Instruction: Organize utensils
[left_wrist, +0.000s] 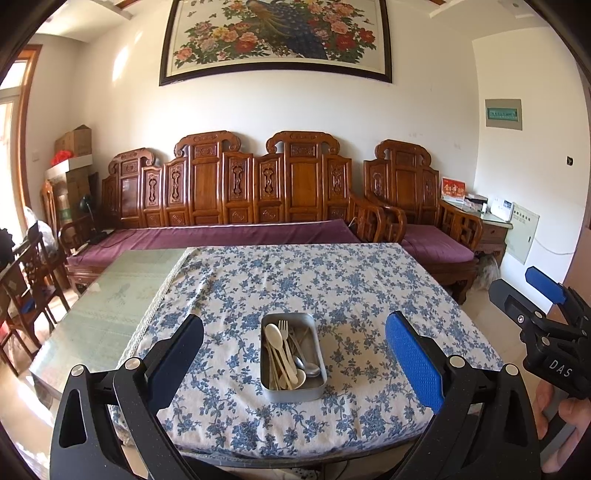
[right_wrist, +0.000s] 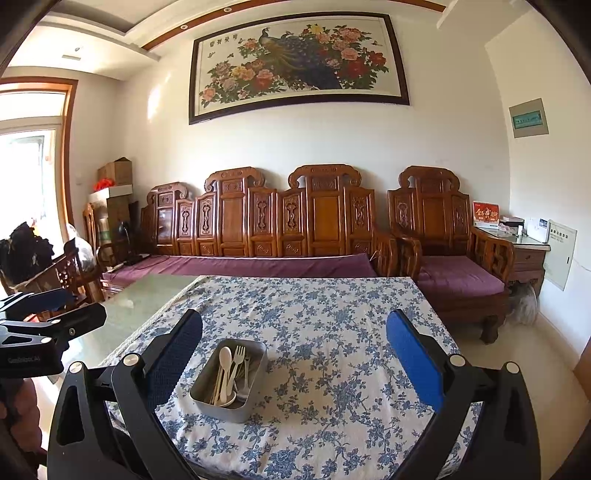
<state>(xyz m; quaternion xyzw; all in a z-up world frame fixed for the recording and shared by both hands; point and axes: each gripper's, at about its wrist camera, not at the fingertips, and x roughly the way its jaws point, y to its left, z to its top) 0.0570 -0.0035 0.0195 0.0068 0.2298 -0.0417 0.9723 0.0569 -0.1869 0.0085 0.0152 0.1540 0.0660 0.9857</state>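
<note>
A metal tin (left_wrist: 293, 356) sits straight ahead of the left claw (left_wrist: 293, 360), between its two spread fingers, and slightly left of centre ahead of the right claw (right_wrist: 293, 360). Inside lie a white plastic spoon (left_wrist: 275, 334), a white fork (left_wrist: 283, 328) and a metal spoon (left_wrist: 308, 367), with thinner sticks (hard to identify) crossing beneath. Bare floral tablecloth (left_wrist: 351, 288) surrounds the tin on all sides; beyond the cloth's left edge, a glass tabletop (left_wrist: 107, 295) shows. The table's near edge lies just under both claws. Both claws are spread wide, holding and touching nothing.
</note>
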